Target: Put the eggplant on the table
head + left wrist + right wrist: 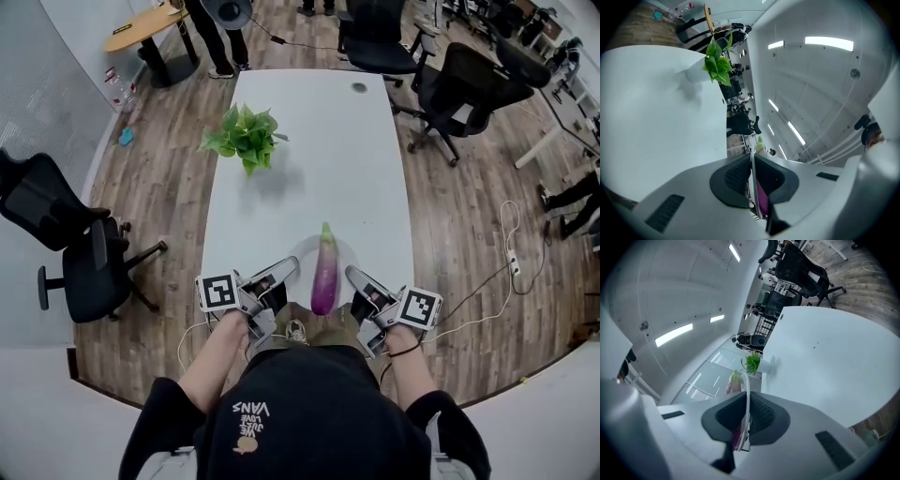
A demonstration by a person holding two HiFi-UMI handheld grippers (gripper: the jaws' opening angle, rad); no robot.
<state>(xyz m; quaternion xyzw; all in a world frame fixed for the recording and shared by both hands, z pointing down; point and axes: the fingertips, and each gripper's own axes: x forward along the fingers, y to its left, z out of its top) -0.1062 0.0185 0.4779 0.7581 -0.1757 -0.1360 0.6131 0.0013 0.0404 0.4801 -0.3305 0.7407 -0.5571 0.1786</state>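
Purple long eggplant w/ green stem end is seen lying lengthwise on a pale, thin round plate, stem pointed away from the person. The plate is held from both sides over the near end of the long white table; whether the plate touches the tabletop can't be told.

The left gripper is clamped on the plate's left rim. In the left gripper view, the jaws are seen nearly together with only the thin plate edge pinched between the dark ribbed pads. Purple eggplant skin is visible just beside that edge.

The right gripper is clamped on the opposite rim. In the right gripper view, the same narrow gap is shown w/ the white rim pressed between the pads. The eggplant is glimpsed past it, washed out to pinkish.

Neither gripper is touching the eggplant; contact is w/ the plate only.

A green leafy potted plant is placed further up the table, well apart from the plate. A black office chair is parked on the wood-look floor at left.
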